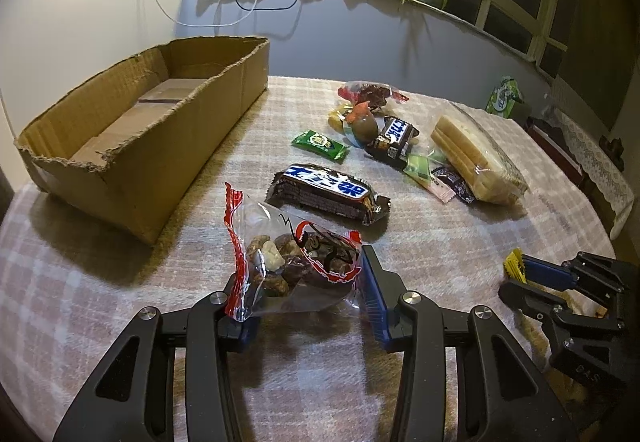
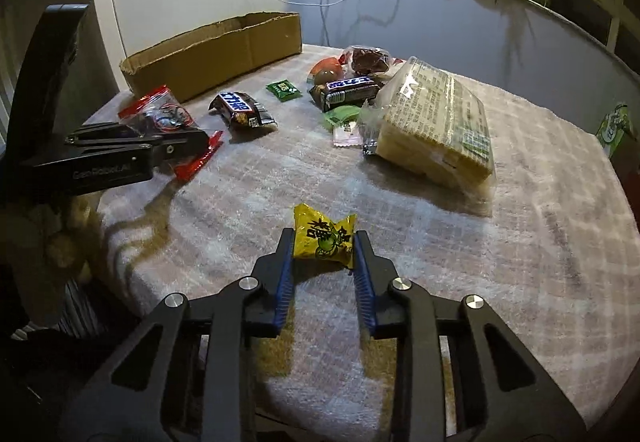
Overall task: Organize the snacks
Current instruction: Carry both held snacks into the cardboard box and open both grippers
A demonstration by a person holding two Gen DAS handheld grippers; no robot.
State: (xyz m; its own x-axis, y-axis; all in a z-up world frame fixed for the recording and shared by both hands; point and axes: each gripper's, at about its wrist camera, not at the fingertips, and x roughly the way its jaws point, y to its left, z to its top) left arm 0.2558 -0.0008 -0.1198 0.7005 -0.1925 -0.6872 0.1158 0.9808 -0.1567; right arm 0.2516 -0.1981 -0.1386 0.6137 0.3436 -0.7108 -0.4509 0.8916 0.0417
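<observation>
- the cardboard box [image 1: 152,146] sits open-topped at the far left of the table [image 1: 440,250], empty as far as i can see, so i judge it is where the snacks belong.
- the wafer pack [image 2: 436,130] lies on the right, its bulk leaning over the small sweets of the loose pile [image 1: 376,126], so i leave it for later.
- the nearest chocolate bar [image 1: 328,194] lies alone between pile and box, easy to reach.
- my left gripper [image 1: 300,282] is closed partway on the clear bag of nuts [image 1: 292,262], pads pressing its sides, held low near the box.
- my right gripper [image 2: 323,256] is narrowed around the yellow candy [image 2: 324,238], both pads touching its wrapper, the candy at the table's near edge.
</observation>
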